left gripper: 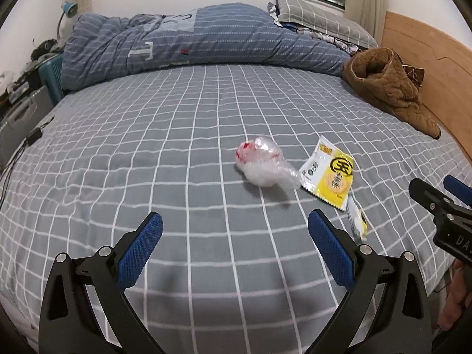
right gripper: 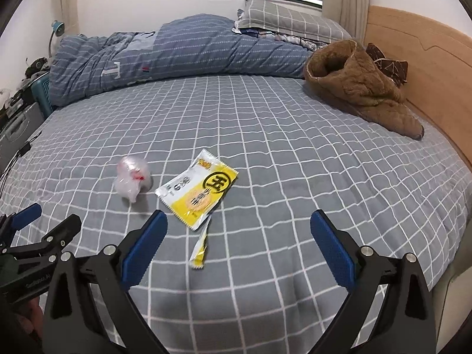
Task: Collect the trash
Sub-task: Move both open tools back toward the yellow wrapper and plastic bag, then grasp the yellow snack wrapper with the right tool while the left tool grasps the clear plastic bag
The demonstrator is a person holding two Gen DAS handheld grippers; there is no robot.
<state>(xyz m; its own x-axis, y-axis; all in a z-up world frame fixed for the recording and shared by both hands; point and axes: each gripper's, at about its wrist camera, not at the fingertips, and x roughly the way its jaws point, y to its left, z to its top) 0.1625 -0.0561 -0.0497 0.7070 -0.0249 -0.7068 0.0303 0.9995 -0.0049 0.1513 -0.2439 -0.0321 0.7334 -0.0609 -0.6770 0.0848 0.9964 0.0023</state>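
Note:
A crumpled clear plastic bag with red print lies on the grey checked bed. Right of it lies a flat yellow and white snack wrapper. A small torn yellow strip lies just nearer than the wrapper. My left gripper is open and empty above the sheet, short of the bag. My right gripper is open and empty, the strip lying between its fingers and a little ahead. Each gripper shows at the edge of the other's view.
A rolled blue striped quilt lies across the far side of the bed. A brown fleece garment lies by the wooden headboard. A checked pillow sits at the back. Cluttered furniture and cables stand off the left edge.

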